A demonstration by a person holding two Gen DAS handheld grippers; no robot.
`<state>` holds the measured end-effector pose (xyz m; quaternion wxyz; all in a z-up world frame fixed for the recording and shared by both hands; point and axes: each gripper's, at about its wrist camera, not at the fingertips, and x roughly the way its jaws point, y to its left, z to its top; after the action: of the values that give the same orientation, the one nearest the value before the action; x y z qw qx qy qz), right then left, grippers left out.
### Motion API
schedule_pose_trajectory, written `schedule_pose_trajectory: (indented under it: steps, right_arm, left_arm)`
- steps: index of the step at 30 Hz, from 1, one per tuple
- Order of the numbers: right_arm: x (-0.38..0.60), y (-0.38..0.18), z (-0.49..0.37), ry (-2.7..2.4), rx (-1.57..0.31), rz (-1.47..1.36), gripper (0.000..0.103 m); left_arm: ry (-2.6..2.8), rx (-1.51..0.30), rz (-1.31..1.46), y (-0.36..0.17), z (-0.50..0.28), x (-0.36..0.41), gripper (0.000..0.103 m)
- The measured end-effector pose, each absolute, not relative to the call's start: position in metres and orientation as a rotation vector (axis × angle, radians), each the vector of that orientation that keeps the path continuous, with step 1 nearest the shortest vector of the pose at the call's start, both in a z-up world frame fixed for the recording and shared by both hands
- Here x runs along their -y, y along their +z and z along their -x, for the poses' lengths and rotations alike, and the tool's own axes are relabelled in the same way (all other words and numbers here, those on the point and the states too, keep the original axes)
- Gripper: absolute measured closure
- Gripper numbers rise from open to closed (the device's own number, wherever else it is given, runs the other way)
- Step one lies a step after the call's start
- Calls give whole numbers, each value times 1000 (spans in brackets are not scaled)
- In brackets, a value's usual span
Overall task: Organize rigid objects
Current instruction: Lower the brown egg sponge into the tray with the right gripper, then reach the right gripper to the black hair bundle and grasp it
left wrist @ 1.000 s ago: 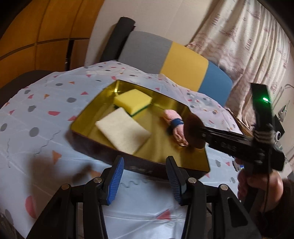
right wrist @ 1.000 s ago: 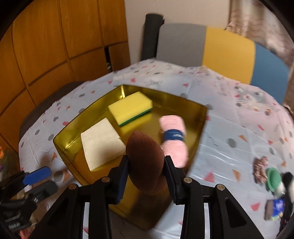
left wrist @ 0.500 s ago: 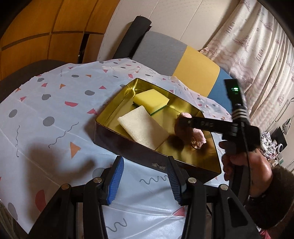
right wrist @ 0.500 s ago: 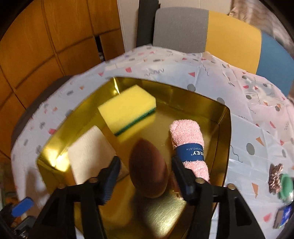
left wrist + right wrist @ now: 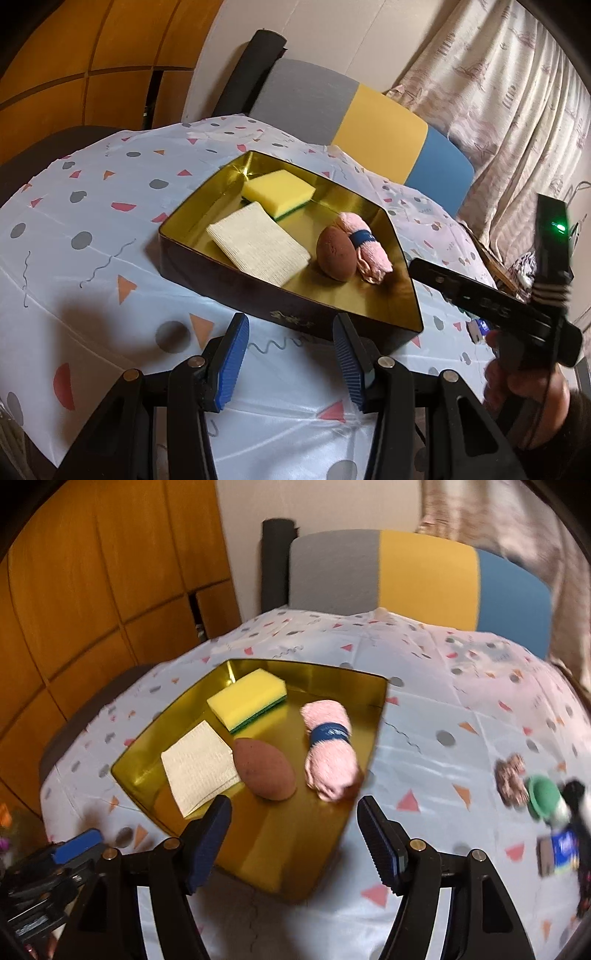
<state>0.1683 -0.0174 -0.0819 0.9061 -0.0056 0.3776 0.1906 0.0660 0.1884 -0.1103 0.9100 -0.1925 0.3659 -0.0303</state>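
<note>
A shiny gold tin tray [image 5: 373,716] with dark sides sits on my table's dotted plastic cloth [image 5: 424,760]. Inside it lie a soft yellow sponge [image 5: 245,698] with a green bottom, a flat cream cloth [image 5: 195,768] with a bumpy weave, a smooth brown egg-shaped thing [image 5: 264,768] and a fluffy pink rolled towel [image 5: 328,757] with a blue band. The egg lies between the cloth and the towel. My right tongs [image 5: 293,836] are opening, with nothing between them. My left tongs [image 5: 291,360] are apart and empty too.
</note>
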Motion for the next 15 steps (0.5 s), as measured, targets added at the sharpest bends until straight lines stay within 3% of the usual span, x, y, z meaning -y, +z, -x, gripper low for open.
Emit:
schedule_pose_trajectory:
  steps: [15]
  right_arm:
    - [124, -111, -103, 209, -819, -75, 27]
  left_arm:
    - [-224, -822, 308, -114, -55, -117, 55]
